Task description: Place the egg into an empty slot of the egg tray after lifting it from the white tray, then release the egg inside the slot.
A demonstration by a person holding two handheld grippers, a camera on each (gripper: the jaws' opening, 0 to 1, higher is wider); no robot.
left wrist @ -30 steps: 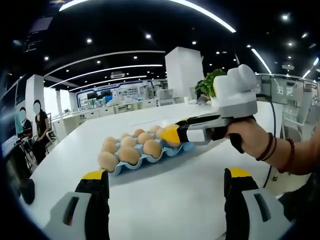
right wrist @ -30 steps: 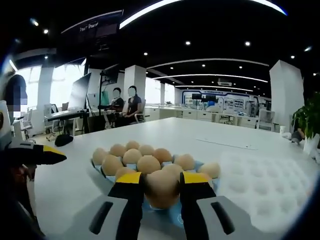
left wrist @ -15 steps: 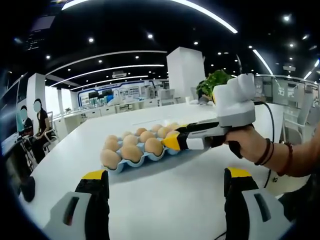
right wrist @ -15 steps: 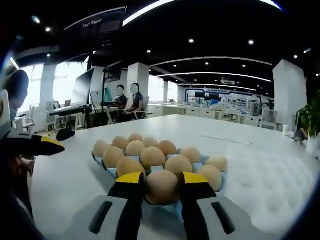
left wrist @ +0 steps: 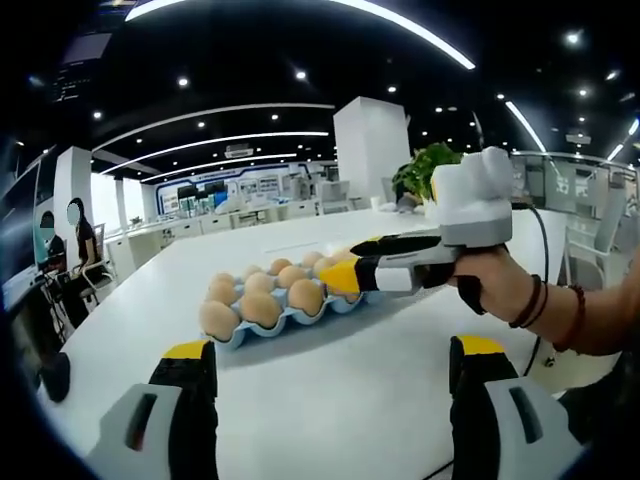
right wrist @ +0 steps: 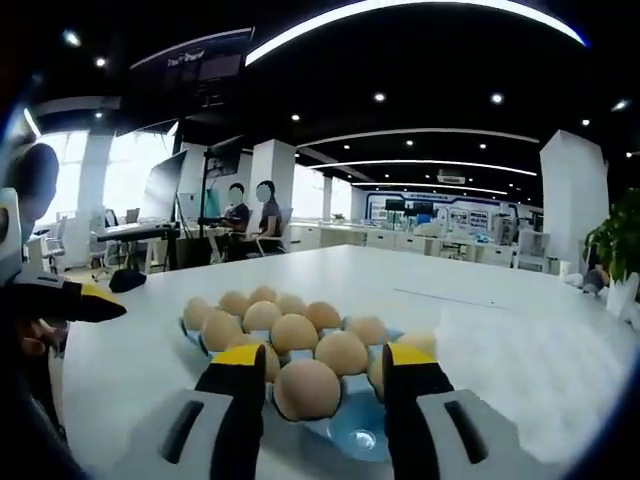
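In the right gripper view we find the right gripper [right wrist: 325, 372] with its jaws spread apart on either side of the egg [right wrist: 306, 389], which sits in a near slot of the blue egg tray [right wrist: 352, 437] and is gripped by neither jaw. The tray rests on the white table [right wrist: 480, 330] with many other eggs [right wrist: 262, 316] in its slots. In the left gripper view we record the left gripper [left wrist: 325, 360] with jaws wide apart, holding nothing, well short of the tray.

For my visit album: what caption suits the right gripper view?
Open right gripper behind an egg resting in the blue egg tray.
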